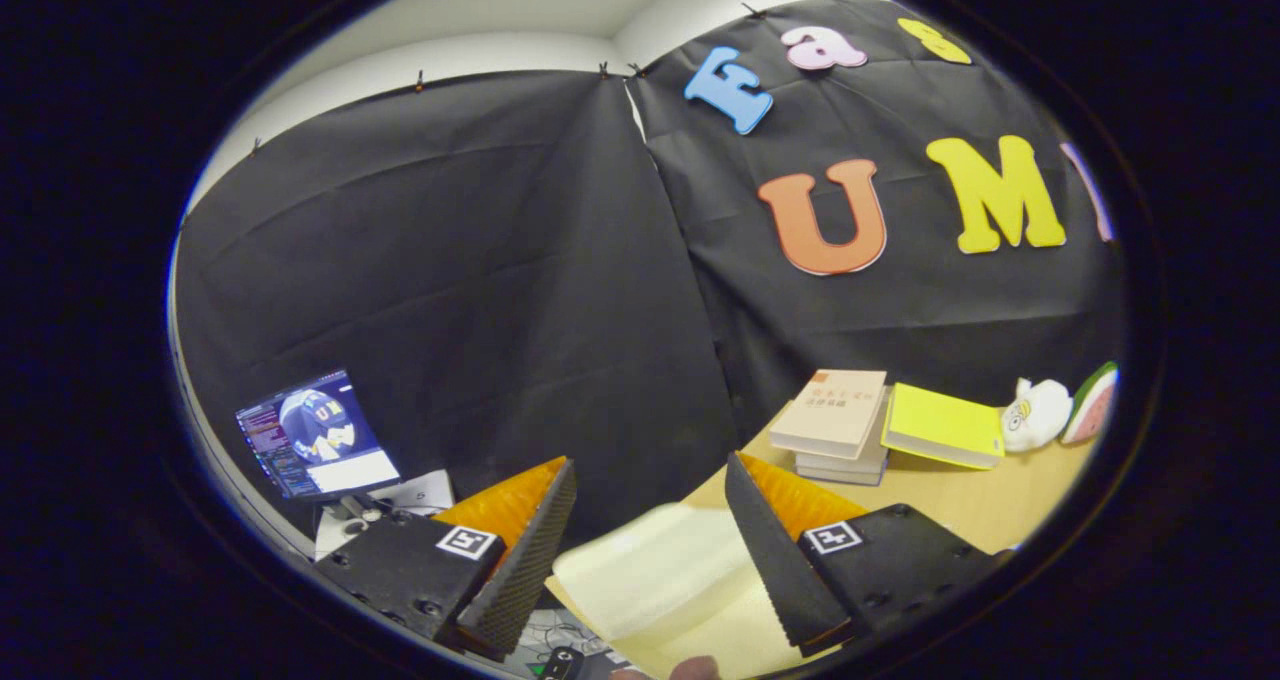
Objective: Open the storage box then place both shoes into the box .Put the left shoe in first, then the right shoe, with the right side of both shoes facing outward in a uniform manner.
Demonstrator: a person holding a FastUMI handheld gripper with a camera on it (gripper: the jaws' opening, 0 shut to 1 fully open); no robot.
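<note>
Pale box part between the spread tongs

A cream-white, smooth panel with faint ridges lies between the two fingers of the tongs, at 6 o'clock from their tips, at the near edge of the worktop. Whether it is the box's lid or its wall cannot be told. Its far edge slants up toward 2 o'clock, and the right finger covers its right side. The fingers stand wide apart, pressing on nothing.
</note>
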